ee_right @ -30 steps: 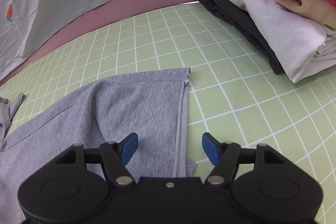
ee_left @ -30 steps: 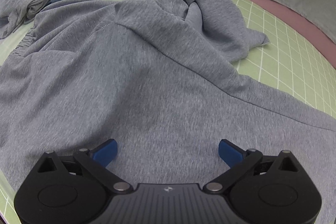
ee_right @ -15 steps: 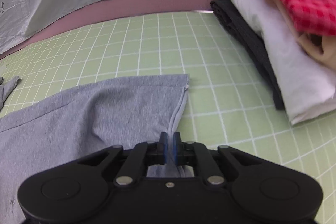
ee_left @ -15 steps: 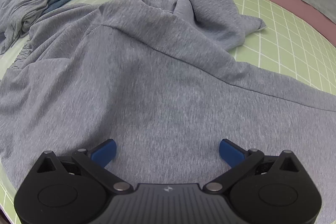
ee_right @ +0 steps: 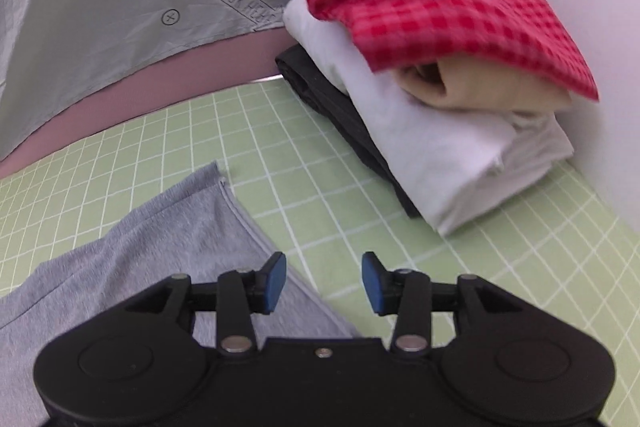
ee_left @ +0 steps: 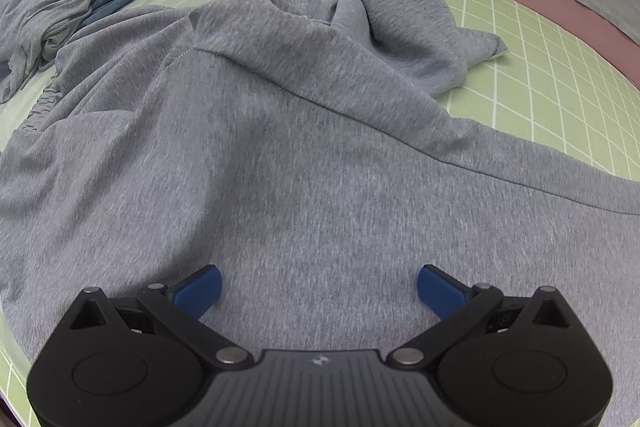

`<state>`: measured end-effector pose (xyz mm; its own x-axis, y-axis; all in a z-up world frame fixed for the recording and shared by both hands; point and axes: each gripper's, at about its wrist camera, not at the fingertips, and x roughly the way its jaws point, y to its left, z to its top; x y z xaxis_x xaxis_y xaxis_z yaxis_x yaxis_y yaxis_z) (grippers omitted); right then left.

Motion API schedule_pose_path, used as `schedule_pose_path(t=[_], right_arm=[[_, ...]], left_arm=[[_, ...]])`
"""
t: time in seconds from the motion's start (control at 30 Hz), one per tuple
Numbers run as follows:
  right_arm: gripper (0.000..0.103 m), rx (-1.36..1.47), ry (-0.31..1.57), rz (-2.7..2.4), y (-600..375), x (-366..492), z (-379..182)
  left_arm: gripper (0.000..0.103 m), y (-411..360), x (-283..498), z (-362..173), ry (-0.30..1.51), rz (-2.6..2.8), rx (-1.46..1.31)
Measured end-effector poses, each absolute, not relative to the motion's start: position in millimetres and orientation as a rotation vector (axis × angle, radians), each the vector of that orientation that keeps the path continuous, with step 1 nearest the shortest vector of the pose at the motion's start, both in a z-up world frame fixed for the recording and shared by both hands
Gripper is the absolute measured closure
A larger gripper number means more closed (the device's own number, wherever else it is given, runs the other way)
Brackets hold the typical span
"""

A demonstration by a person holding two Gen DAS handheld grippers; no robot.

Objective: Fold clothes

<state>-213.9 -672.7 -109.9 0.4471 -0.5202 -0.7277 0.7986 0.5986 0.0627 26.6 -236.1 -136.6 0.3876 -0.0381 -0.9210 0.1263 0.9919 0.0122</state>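
Green gridded bench [ee_right: 328, 163] carrying grey hoodie [ee_left: 304, 163], spreading step. Right hand-held gripper [ee_right: 323, 281] reopening, empty, beside hem; left hand-held gripper [ee_left: 319, 287] hovering released. Next: regripping hem.

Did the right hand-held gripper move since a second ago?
Yes. The right hand-held gripper swung right, off the grey knit garment's hem, toward the folded stack topped by red checked cloth; its jaws just reopened, empty.

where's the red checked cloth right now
In the right wrist view, the red checked cloth sits upper right, topping the folded stack, on a tan piece above the white one.
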Motion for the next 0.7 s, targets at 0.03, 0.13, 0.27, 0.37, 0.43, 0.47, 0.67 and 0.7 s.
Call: schedule_pose_path(t=[0.03, 0.13, 0.27, 0.37, 0.43, 0.47, 0.67, 0.7], right_arm=[[0.06, 0.477, 0.726, -0.854, -669, -224, -114], [0.059, 0.555, 0.724, -0.842, -653, -241, -121], [0.059, 0.546, 0.778, -0.766, -634, -237, -131], [0.061, 0.518, 0.823, -0.762, -631, -225, -137], [0.062, 0.491, 0.843, -0.778, -634, -218, -139], [0.063, 0.474, 0.849, -0.787, -638, -213, -140], [0.065, 0.451, 0.777, -0.793, -660, -170, -131], [0.064, 0.455, 0.759, -0.785, -661, -163, -129]], left_arm=[[0.0, -236, 27, -137, 1.171, -0.105, 0.086], [0.0, -236, 29, -137, 1.18, -0.106, 0.086], [0.0, -236, 29, -137, 1.181, -0.105, 0.085], [0.0, -236, 30, -137, 1.184, -0.105, 0.085], [0.0, -236, 30, -137, 1.185, -0.105, 0.086], [0.0, -236, 30, -137, 1.186, -0.106, 0.086], [0.0, -236, 30, -137, 1.184, -0.106, 0.086], [0.0, -236, 30, -137, 1.183, -0.106, 0.086]])
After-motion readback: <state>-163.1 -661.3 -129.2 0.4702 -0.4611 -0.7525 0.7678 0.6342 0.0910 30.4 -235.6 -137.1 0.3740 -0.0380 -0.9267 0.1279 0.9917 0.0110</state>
